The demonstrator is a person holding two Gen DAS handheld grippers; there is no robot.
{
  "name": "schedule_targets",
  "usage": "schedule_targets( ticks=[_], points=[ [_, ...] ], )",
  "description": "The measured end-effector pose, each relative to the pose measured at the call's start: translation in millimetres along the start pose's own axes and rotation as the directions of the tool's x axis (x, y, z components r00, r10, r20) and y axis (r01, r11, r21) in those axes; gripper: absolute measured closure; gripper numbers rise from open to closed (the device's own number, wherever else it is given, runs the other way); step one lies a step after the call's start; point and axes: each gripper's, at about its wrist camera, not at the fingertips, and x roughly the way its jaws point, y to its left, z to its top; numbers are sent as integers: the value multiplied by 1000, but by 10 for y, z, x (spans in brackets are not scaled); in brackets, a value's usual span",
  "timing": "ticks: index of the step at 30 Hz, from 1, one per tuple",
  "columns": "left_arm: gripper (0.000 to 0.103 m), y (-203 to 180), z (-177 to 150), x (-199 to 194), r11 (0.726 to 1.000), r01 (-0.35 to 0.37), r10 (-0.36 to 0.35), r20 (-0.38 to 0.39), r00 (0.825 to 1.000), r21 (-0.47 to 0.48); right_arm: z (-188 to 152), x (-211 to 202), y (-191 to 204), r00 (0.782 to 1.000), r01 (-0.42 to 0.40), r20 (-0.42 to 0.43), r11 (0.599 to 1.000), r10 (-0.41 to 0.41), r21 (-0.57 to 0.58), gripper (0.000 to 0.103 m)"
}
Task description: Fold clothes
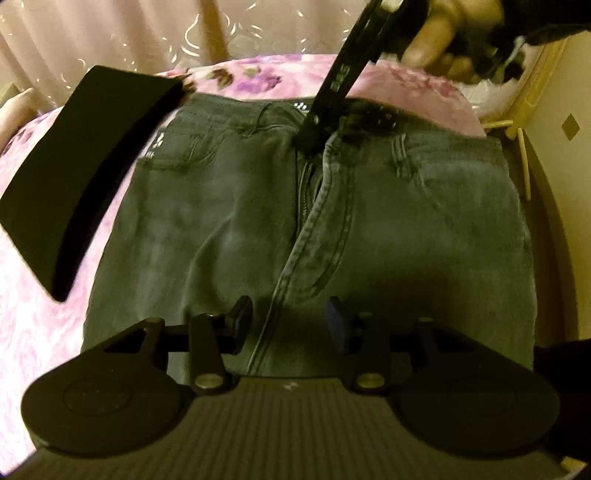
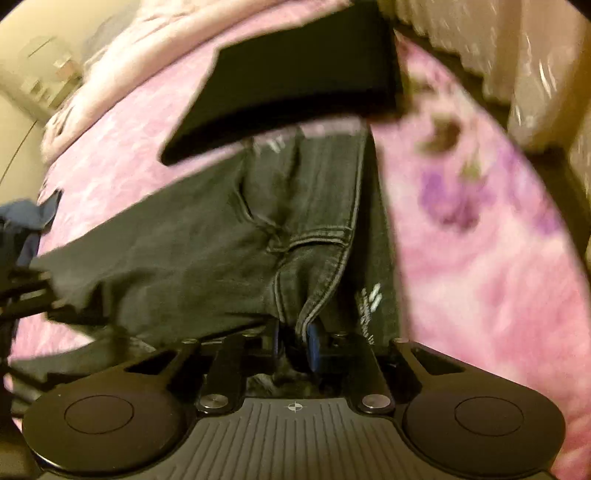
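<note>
Dark grey jeans (image 1: 229,221) lie front up on a pink floral bedspread (image 1: 37,325), waistband away from me, zipper open. My left gripper (image 1: 288,321) is open just above the jeans near the crotch seam. My right gripper (image 1: 314,140) reaches down at the waistband by the fly. In the right wrist view the right gripper (image 2: 293,341) is shut on the jeans' waistband edge (image 2: 314,258), fabric bunched between the blue pads (image 2: 312,343).
A flat black rectangular board (image 1: 85,173) lies on the bed at the jeans' left hip, also in the right wrist view (image 2: 295,92). Pale curtains (image 1: 110,33) hang behind the bed. A cream wall or headboard (image 1: 554,147) is on the right.
</note>
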Motion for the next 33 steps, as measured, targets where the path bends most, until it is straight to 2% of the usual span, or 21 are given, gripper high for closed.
schedule_targets(
  ticks=[2,3,4,6,8,9,10,11,12,14,17,20,21,22,23,25,26,30,33],
  points=[
    [64,-16,109,13,1000,19,-18,24,1000,-22,69,-198,19,1000,24,1,999,-24,-35,94],
    [64,-26,165,51,999,30,-29,28,999,-32,100,-226,3,998,70,0,996,-70,-49,103],
    [64,-42,218,122,999,37,-36,25,999,-35,139,-193,-65,994,106,-9,994,-106,-40,103],
    [64,-89,273,305,998,43,-43,-2,999,-36,147,15,-256,995,81,-61,996,-79,36,102],
    [64,-93,259,411,998,43,-44,-21,999,-44,105,133,-232,994,83,-65,997,-83,-4,101],
    [64,-92,248,459,998,43,-45,-30,999,-48,64,109,-199,996,81,-48,997,-81,-11,98],
    [63,-92,237,508,998,43,-45,-38,998,-53,13,37,-196,997,70,-22,997,-70,12,87],
    [63,-91,227,556,997,43,-46,-47,998,-57,-38,-38,-196,998,59,4,998,-60,35,65],
    [63,-76,215,557,997,49,-51,-45,998,-64,-86,-125,-216,998,49,32,997,-51,61,47],
    [63,-58,204,509,997,56,-58,-28,998,-61,-241,-306,-202,997,23,77,995,-31,99,45],
    [63,-64,261,416,997,66,-65,30,997,-31,-487,-426,-91,997,-3,79,998,-3,69,46],
    [63,-59,340,447,996,88,-87,49,995,-13,-570,-262,-41,999,8,45,1000,-9,24,46],
    [63,-58,366,486,996,93,-92,46,995,-6,-586,-175,-52,999,17,38,1000,-17,7,49],
    [63,-64,379,515,995,99,-99,39,994,1,-608,-88,-60,999,27,30,1000,-26,-15,58],
    [63,-71,390,541,994,106,-106,30,994,7,-613,-23,-55,999,43,19,999,-43,-32,81],
    [63,-93,405,577,993,118,-119,16,993,25,-596,-15,-91,999,42,8,999,-42,-22,89],
    [63,-102,416,559,991,128,-128,21,992,30,-591,-83,-75,999,42,9,999,-42,-15,93],
    [58,-109,479,448,984,176,-177,66,982,33,-533,-558,148,997,60,50,998,-58,-34,95],
    [58,-51,531,449,984,176,-175,83,981,-3,-390,-619,349,993,105,61,986,-98,-133,99]
  ],
)
